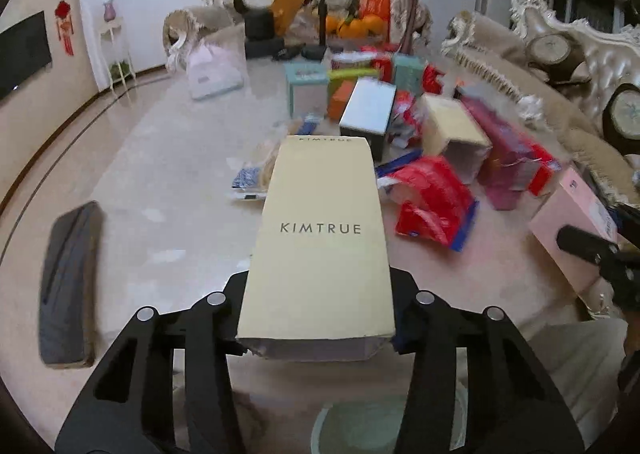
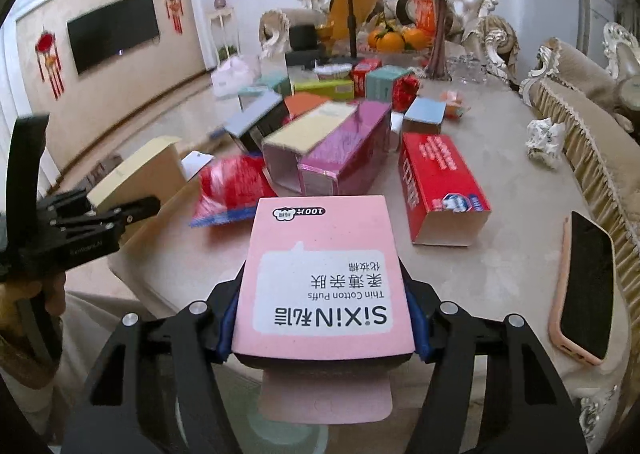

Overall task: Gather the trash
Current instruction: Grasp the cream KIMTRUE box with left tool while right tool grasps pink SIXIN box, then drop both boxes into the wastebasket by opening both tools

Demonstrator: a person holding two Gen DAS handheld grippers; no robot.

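A long cream box (image 1: 320, 230) printed KIMTRUE lies lengthwise between the fingers of my left gripper (image 1: 318, 294), which is shut on its near end over the table's front edge. In the right wrist view the same cream box (image 2: 136, 173) shows at the far left. My right gripper (image 2: 324, 306) is shut on a pink cotton-puffs box (image 2: 320, 254), its blue pads pressed to both sides and the box's flap hanging open below. That pink box (image 1: 568, 221) also appears at the right edge of the left wrist view.
Several empty cartons and red wrappers (image 2: 344, 149) lie piled mid-table, with a red box (image 2: 440, 185) nearer. A phone (image 2: 584, 286) and crumpled paper (image 2: 544, 141) lie right. A dark flat case (image 1: 68, 286) lies left. Oranges (image 2: 392, 39), tripod and sofas stand behind.
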